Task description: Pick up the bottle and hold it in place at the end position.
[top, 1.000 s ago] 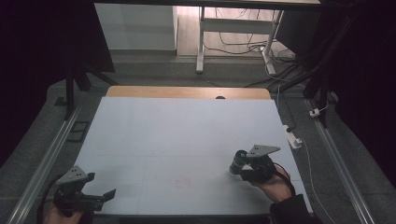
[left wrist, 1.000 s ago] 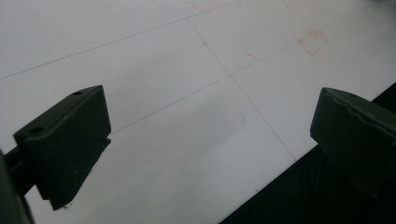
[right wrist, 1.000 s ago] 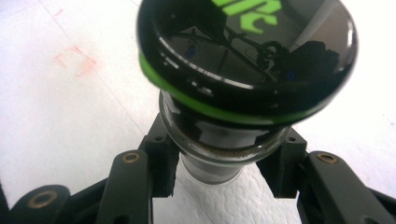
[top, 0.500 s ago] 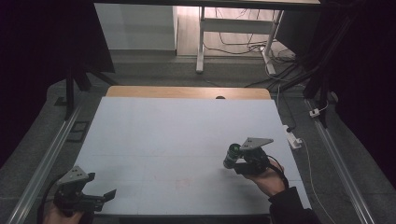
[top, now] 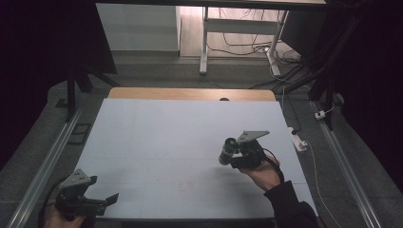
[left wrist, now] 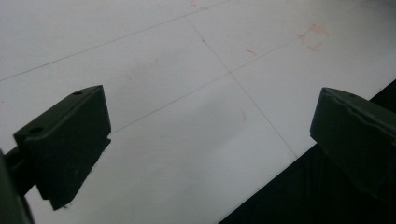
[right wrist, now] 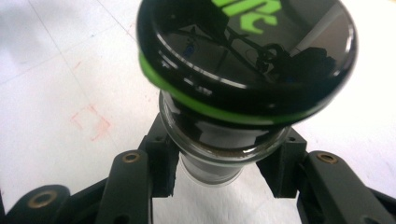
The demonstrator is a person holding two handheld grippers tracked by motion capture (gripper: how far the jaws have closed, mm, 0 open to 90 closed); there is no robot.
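My right gripper (top: 232, 156) is shut on a small glass jar (top: 227, 152) with a glossy black lid ringed in green. It holds the jar tilted, lid toward the left, just above the right half of the white table (top: 166, 137). In the right gripper view the two pads (right wrist: 164, 163) press on the jar's (right wrist: 243, 60) clear body below the lid. My left gripper (top: 107, 202) rests at the near left corner, over the table's front edge. Its jaws stand wide open in the left gripper view (left wrist: 210, 135), with nothing between them.
A wooden strip (top: 190, 93) borders the table's far edge. A white power strip (top: 298, 141) and cables lie off the right side. Metal rails (top: 47, 161) run along both sides. Faint red marks (right wrist: 91, 122) show on the white surface below the jar.
My right gripper has carried the jar leftward and toward the far side, rising a little. The left gripper has stayed where it was.
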